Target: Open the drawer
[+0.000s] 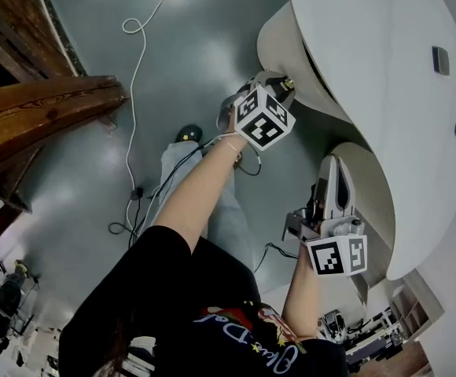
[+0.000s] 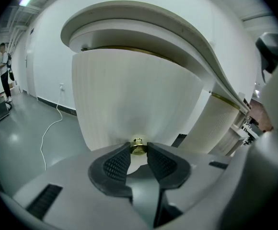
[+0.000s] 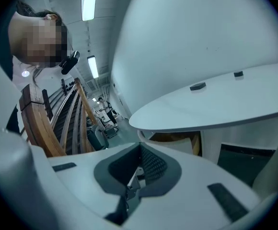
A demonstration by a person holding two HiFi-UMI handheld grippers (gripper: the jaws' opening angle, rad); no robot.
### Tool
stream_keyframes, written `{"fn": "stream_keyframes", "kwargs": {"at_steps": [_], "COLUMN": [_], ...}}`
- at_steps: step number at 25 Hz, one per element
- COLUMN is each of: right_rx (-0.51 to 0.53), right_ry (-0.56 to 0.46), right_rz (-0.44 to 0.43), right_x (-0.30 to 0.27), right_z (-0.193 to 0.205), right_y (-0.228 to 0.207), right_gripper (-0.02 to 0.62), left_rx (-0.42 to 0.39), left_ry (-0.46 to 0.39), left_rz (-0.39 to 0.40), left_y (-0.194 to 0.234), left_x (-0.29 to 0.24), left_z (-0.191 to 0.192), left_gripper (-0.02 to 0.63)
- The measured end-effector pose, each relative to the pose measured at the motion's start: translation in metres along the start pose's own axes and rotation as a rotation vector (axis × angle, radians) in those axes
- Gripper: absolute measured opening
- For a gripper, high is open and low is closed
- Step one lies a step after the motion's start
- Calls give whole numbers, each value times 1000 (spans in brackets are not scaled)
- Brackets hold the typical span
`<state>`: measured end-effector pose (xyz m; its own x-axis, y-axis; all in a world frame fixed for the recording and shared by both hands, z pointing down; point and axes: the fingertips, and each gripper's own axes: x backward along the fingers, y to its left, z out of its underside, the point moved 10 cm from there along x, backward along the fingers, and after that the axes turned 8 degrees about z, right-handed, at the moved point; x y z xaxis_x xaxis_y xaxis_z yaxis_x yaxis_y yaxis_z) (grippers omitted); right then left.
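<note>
Left tongs (image 2: pixel 138 149): pinched on brass knob (image 2: pixel 138 145) of ribbed drawer front (image 2: pixel 134 95), centre frame, under desk (image 2: pixel 129 11). Right tongs (image 3: pixel 140 150): pressed together, empty. Grasp done; seemingly little pulled yet, opening still left

In the head view, the left gripper (image 1: pixel 285 83) hides its own jaws and most of the brass knob (image 2: pixel 138 146) behind its body. The counter (image 1: pixel 369 69) runs off the top and right edges. In the left gripper view, a distant person (image 2: pixel 4 71) at the left edge is too small to make out.

No legible text anywhere. Black shirt (image 1: pixel 173 289): cursive print (image 1: pixel 244 342) across chest, upside down in head view, letters unreadable.
</note>
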<state>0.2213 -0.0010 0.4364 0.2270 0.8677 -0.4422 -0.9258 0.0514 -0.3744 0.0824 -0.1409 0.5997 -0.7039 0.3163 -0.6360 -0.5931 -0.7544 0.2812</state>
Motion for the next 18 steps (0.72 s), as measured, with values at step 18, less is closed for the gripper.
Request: {"fn": "stream_keyframes", "kwargs": {"at_steps": [18], "right_rx": [-66], "right_ry": [-37], "right_rz": [109], "right_x": [-2], "right_z": [4], "right_y": [16], "right_gripper": [-2], "left_rx": [-25], "left_ry": [59], "left_rz": [41], "left_y": [0], "left_x": [23], "left_z": [16], "left_gripper": [103]}}
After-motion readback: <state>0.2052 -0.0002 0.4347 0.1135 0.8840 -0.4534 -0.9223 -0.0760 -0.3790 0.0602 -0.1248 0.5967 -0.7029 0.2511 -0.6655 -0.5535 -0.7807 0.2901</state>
